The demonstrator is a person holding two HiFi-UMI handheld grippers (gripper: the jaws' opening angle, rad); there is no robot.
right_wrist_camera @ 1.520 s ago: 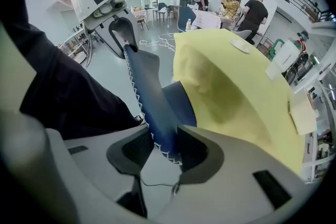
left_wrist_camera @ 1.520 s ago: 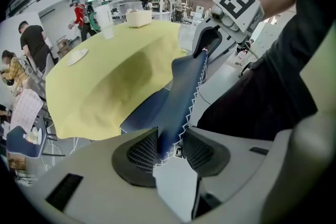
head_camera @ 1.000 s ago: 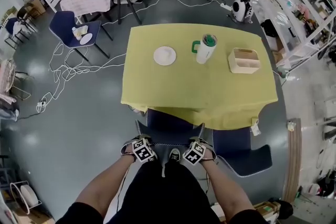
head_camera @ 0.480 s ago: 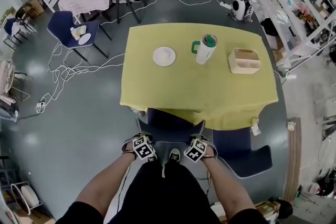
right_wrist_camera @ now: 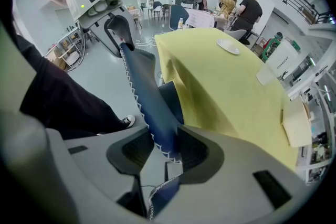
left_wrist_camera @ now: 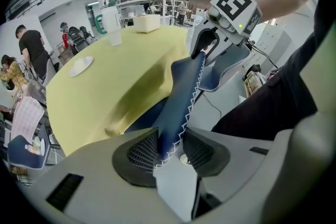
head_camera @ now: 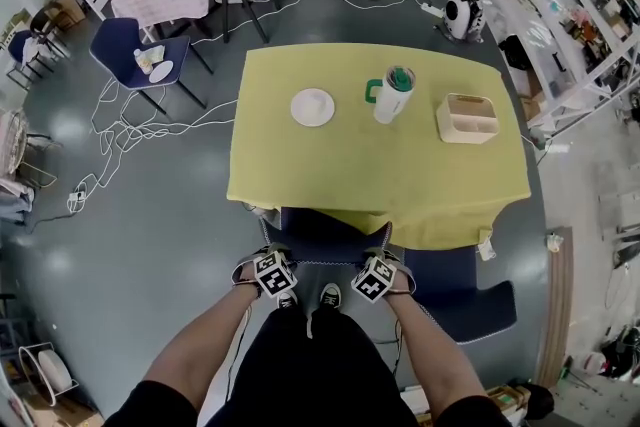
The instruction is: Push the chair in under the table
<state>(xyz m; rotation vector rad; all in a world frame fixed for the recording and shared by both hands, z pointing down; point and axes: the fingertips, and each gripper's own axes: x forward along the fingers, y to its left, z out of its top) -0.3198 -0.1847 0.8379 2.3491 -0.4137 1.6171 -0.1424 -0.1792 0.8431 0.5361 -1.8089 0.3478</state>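
Clamping the backrest of the chair [head_camera: 322, 237], seat partly under the worktop [head_camera: 300, 165], left gripper [head_camera: 272, 267] and right gripper [head_camera: 376, 271] jaws could slip off its thin edge, or an uneven push snag the overhanging cloth [head_camera: 440, 223].

Black clothes [head_camera: 300, 370]; grey left tool [head_camera: 271, 258] and right tool [head_camera: 383, 262] carry marker cubes [head_camera: 273, 275].
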